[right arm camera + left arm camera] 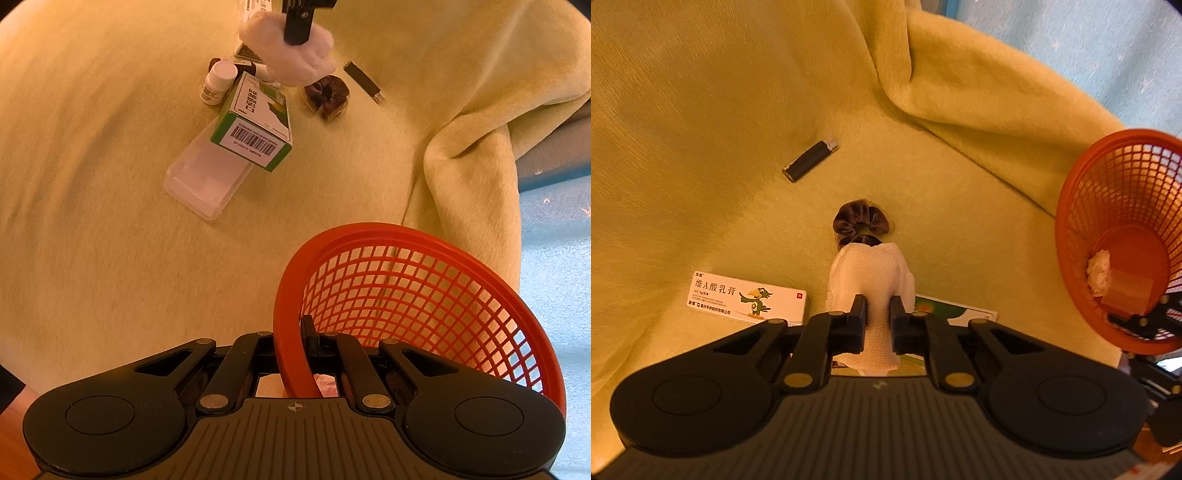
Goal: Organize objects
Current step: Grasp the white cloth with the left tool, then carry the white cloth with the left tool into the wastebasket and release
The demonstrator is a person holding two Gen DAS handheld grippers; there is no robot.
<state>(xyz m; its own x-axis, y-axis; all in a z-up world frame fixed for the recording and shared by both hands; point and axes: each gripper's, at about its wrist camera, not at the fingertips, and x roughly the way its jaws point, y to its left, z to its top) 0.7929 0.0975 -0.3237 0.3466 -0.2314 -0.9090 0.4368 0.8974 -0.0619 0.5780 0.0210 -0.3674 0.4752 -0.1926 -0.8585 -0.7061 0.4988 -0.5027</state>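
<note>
Left gripper: jaws closed on a white cloth wad, which is held clear above the yellow-green blanket. The right wrist view shows the same wad hanging at the far side, over the clutter.

Right gripper: jaws clamped on the near rim of the orange mesh basket, one finger outside the wall and one inside. The basket is tilted toward the blanket. Seen from the left wrist, the basket is at the right and holds a crumpled white tissue and a pale block.

Items lying on the blanket:
- Brown scrunchie, just beyond the wad.
- Black lighter, farther off and to the left.
- White ointment box, near left of the gripper.
- Green and white box, resting partly on a clear plastic case.
- Small white bottle, just beyond the green box.

The blanket is folded into a thick ridge at the far right.
</note>
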